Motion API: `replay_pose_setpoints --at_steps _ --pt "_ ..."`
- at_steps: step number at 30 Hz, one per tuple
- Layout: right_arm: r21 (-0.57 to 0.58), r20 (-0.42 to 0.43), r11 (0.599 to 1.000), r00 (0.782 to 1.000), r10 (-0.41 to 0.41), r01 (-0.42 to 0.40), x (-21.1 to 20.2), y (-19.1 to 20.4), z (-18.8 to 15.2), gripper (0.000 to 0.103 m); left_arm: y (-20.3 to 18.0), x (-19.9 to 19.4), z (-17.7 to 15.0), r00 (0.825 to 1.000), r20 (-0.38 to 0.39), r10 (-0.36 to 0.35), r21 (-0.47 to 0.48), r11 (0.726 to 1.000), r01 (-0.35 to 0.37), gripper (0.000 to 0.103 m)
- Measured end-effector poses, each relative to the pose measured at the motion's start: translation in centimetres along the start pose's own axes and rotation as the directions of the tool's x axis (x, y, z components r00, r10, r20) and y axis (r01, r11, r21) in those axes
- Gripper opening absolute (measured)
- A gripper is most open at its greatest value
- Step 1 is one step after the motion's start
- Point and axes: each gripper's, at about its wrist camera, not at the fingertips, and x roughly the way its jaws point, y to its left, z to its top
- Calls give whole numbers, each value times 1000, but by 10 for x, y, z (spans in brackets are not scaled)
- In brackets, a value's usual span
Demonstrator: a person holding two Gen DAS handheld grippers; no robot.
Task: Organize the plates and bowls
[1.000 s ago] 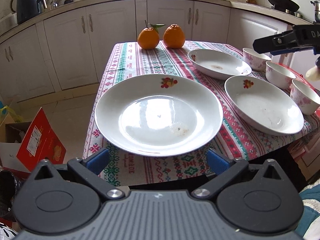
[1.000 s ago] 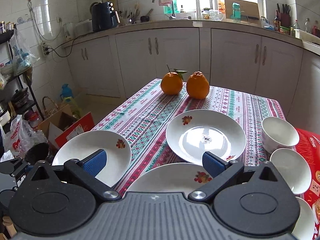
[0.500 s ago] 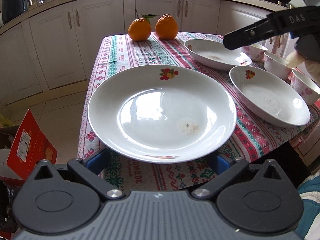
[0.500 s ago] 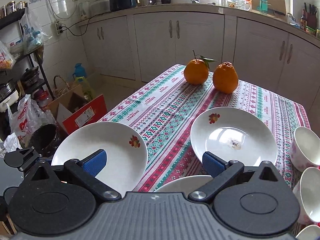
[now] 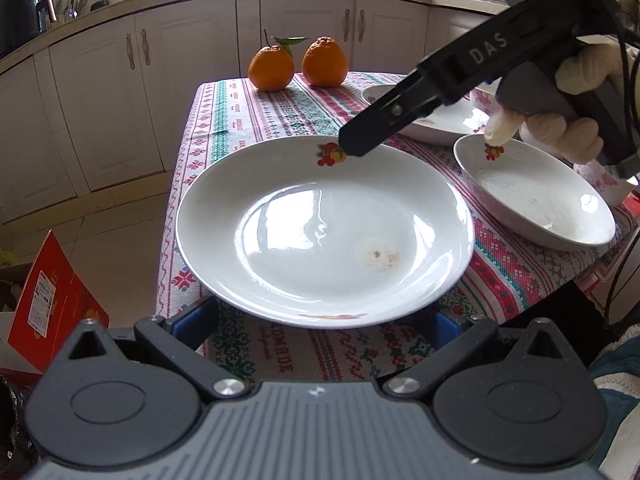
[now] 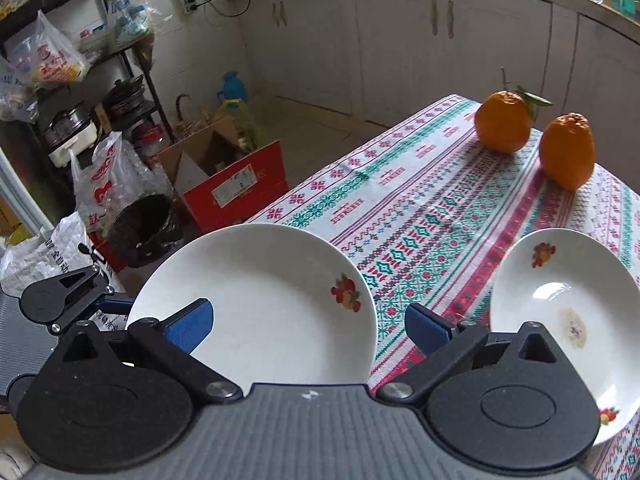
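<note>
My left gripper (image 5: 320, 320) has its blue pads spread wide on either side of the near rim of the big plate (image 5: 324, 232), under its edge and not yet biting; a second ago that plate sat well ahead of the fingers, so I have closed right in on it. My right gripper (image 6: 308, 320) is open too, pads apart, and it has swung left: it used to face the middle plate, and now it hangs over the big plate's far rim, near the fruit print, held by a gloved hand (image 5: 560, 120). I read this as both tools converging on one plate, so the lift is about to begin, with nothing stacked so far. The plate overhangs the table's (image 5: 248, 120) near-left corner, which leaves room beneath the rim. Just to its right lies a second plate (image 5: 536, 200), with a third plate (image 5: 440, 120) beyond, partly hidden by my right tool. Bowls (image 5: 484, 98) peek out at the right edge. Two oranges (image 5: 298, 64) stand at the far end, well clear.
</note>
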Motion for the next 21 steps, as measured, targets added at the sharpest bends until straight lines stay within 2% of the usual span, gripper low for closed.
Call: replay_pose_setpoints --at_steps 8,11,14,21 --pt "10 -87 996 992 95 -94 37 -16 15 103 3 1 0 1000 10 -28 19 999 28 103" --pt "5 -98 993 988 121 -121 46 -18 18 98 5 1 0 999 12 -38 25 999 38 103" --pt "10 -116 989 982 150 -150 52 -21 20 87 5 1 0 999 15 -47 30 998 47 102" --pt "20 -126 984 976 179 -178 55 -24 21 83 7 -1 0 998 20 -64 49 997 63 102"
